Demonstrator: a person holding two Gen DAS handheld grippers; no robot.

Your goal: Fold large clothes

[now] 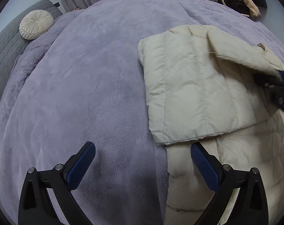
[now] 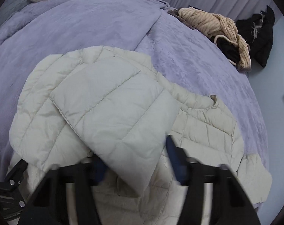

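The cream puffer jacket (image 2: pixel 207 123) lies on the purple blanket (image 1: pixel 85 75), directly ahead of the right gripper (image 2: pixel 136 161), which pinches a sleeve (image 2: pixel 112 112) and lifts it across the jacket's body, apparently to lay it inward for a narrower fold. The left gripper (image 1: pixel 142 161) hangs with fingers spread and empty, its right fingertip over the jacket's near edge, likely poised to pin or grab the hem. A striped garment (image 2: pixel 216 28) sits far ahead, well apart.

You have a cream quilted jacket (image 2: pixel 108 112) mid-frame on a lavender blanket (image 1: pixel 85 75), a tan dark-striped garment (image 2: pixel 213 26) upper right, and a cream pleated cushion (image 1: pixel 36 24) upper left.
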